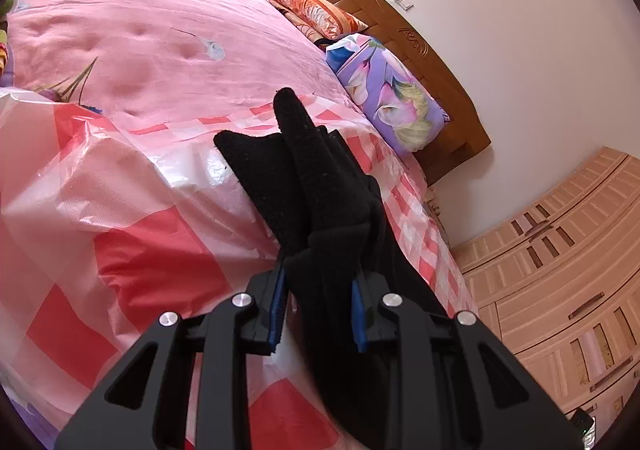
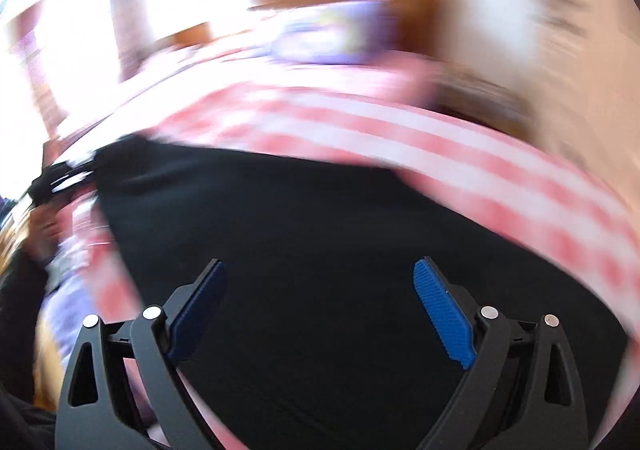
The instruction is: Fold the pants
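The left gripper [image 1: 318,290] is clamping a thick bunch of the black pants [image 1: 320,186], its blue pads [image 1: 277,298] pressing in on the cloth from both sides, and the gathered end is standing up off the checked plastic sheet [image 1: 152,250] that is covering the pink quilt [image 1: 140,30] on the bed. The rest of the pants is trailing down past the gripper's right side toward the bed edge. The right gripper [image 2: 320,306] is hanging above a broad spread of the same black cloth with its jaws wide apart and nothing between them; that view is smearing badly, so whether the fingers are touching the cloth is not clear. The step in hand looks like lifting one end to carry it over for a fold. To do it well, the left hold should be taking in all the layers, not just the top one, so the bunch is not slipping out as it rises. The right gripper would best be closing on the matching edge, level with the left, before both carry across, keeping the cloth taut enough that the fold is landing straight and the slick sheet is not dragging along.
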Tool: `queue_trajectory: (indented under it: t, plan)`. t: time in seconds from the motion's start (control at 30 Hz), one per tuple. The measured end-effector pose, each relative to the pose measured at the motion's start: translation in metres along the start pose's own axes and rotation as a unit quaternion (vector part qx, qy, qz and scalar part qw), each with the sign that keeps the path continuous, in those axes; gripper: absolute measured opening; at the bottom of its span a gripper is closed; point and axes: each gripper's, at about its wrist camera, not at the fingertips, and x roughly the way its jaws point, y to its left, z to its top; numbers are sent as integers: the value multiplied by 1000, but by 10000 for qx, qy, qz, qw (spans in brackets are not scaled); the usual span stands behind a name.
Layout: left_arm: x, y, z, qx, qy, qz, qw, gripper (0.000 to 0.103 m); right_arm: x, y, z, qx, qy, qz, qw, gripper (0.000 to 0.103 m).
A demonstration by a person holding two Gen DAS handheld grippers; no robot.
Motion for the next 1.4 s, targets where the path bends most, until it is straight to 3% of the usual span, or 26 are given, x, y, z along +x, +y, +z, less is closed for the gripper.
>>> queue_trajectory:
  t: [0.13, 0.3, 0.33, 0.4, 0.47, 0.6, 0.67, 0.7, 0.8, 0.9, 1.03, 1.1, 1.13, 1.2, 1.27, 1.3, 1.33, 1.37, 1.4]
  plan:
    - [-5, -3, 0, -78, -37, -93, 9999, 26, 107, 74, 63, -362, 525, 682, 9956, 93]
    - [-19, -31, 0, 332, -282, -198, 9989, 26, 194, 100, 72, -655, 1069, 210, 9919, 93]
    - [-23, -39, 0, 465, -353, -237, 9980, 26, 208, 100, 66, -730, 1278, 45, 9891, 99]
    - [-32, -56, -1, 752, -454, -285, 9957, 26, 205, 108, 67, -885, 1205, -6, 9888, 99]
    - [-35, -75, 0, 1104, -448, -81, 9928, 26, 197, 105, 72, -754, 1241, 138, 9893, 99]
    - [-40, -91, -1, 1323, -465, -194, 9899, 26, 174, 113, 61, -678, 1171, 668, 9885, 99]
    - [-49, -110, -8, 1674, -578, -290, 9838, 26, 185, 121, 49, -1045, 1431, 488, 9830, 99]
    - [-52, -122, -11, 1840, -604, -347, 9805, 26, 183, 125, 47, -1220, 1278, 415, 9834, 99]
    - [-62, -171, -27, 2535, -681, -394, 9641, 26, 168, 110, 63, -724, 1337, 685, 9860, 96]
    - [-66, -227, -55, 3431, -661, -366, 9363, 26, 112, 70, 70, -57, 619, 633, 9961, 98]
    - [-56, -297, -131, 4856, -512, -272, 8723, 26, 37, -13, 45, 975, -152, 121, 9950, 98]
    - [-42, -318, -179, 5490, -381, -198, 8347, 26, 2, -67, 18, 1884, -448, -59, 9811, 99]
    - [-31, -325, -210, 5838, -224, -157, 8115, 26, -8, -83, 9, 2152, -540, -112, 9750, 99]
    - [-3, -326, -274, 6472, 270, -106, 7618, 26, -35, -119, -16, 2704, -768, -206, 9595, 99]
    - [21, -315, -319, 6861, 810, -89, 7229, 30, -52, -137, -31, 2916, -901, -331, 9517, 99]
    - [34, -305, -350, 7130, 1151, -53, 6916, 32, -58, -143, -36, 2987, -936, -369, 9490, 99]
    - [36, -297, -364, 7384, 883, 108, 6685, 34, -60, -145, -41, 3031, -943, -374, 9475, 99]
    - [30, -294, -374, 7575, 459, 190, 6510, 40, -64, -150, -46, 3084, -944, -335, 9460, 99]
    - [29, -294, -368, 7484, 591, 130, 6605, 45, -74, -156, -59, 3117, -937, -253, 9452, 99]
